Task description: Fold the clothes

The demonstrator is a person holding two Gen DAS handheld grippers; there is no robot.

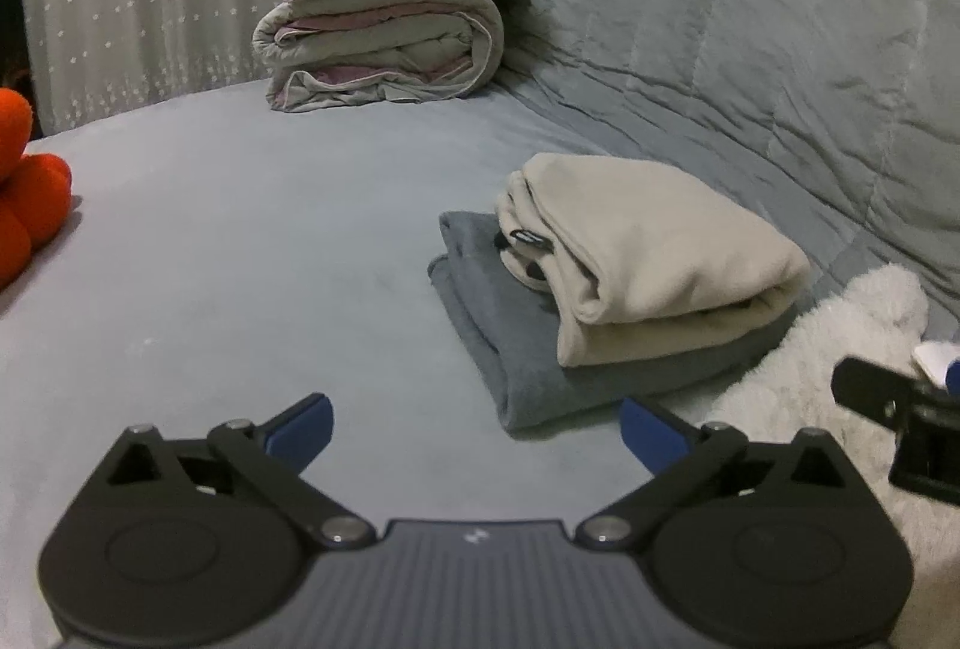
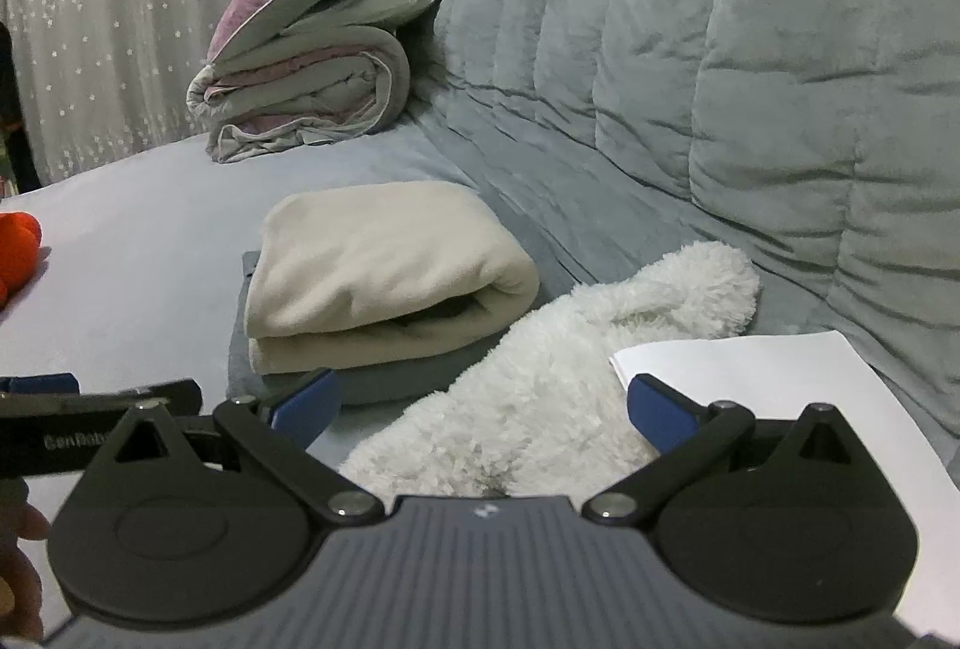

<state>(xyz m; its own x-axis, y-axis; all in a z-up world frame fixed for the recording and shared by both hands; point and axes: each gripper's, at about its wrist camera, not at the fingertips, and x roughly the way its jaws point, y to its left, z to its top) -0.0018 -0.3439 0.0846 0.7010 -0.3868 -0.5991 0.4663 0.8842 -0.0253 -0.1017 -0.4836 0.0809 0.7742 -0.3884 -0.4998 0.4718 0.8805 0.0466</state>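
Note:
A folded cream garment [image 1: 654, 259] [image 2: 390, 265] lies on top of a folded grey garment [image 1: 510, 325] [image 2: 384, 379] on the bed. A white fluffy garment [image 1: 828, 349] [image 2: 540, 385] lies unfolded to the right of the stack, touching it. My left gripper [image 1: 477, 430] stands open above the sheet, just in front of the grey garment, holding nothing. My right gripper [image 2: 483, 409] is open over the fluffy garment, with nothing between its fingers. In the left wrist view the right gripper [image 1: 900, 409] shows at the right edge.
A pale blue sheet [image 1: 240, 259] covers the bed. A rolled grey and mauve quilt with a pillow [image 1: 390, 18] [image 2: 306, 66] sits at the back. A grey padded duvet [image 2: 720, 78] runs along the right. An orange plush toy [image 1: 24, 181] lies left. White paper [image 2: 810, 409] rests right.

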